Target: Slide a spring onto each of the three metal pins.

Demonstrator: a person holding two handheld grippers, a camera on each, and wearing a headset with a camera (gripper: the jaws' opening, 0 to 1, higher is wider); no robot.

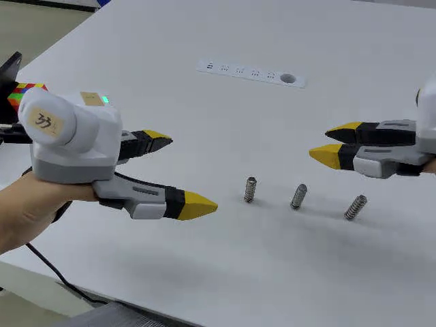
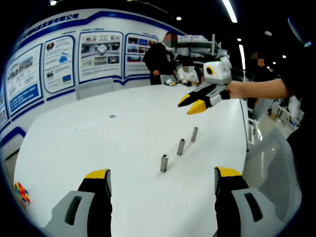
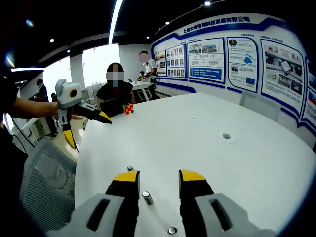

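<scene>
Three short metal pins stand in a row on the white table, and each looks wrapped in a coiled spring: the left pin (image 1: 251, 189), the middle pin (image 1: 298, 196), the right pin (image 1: 355, 207). My left gripper (image 1: 180, 174) hovers to the left of the row, jaws wide open and empty. In the left gripper view the nearest pin (image 2: 164, 163) stands just ahead, between my jaws. My right gripper (image 1: 329, 143) hangs above and behind the right pin, open with nothing in it. One pin (image 3: 147, 197) sits low between its jaws.
A white power strip (image 1: 252, 72) lies flat at the back of the table. A colourful cube (image 1: 20, 92) sits at the far left edge. A cable hangs off the near edge by my left hand. People stand past the table (image 2: 160, 54).
</scene>
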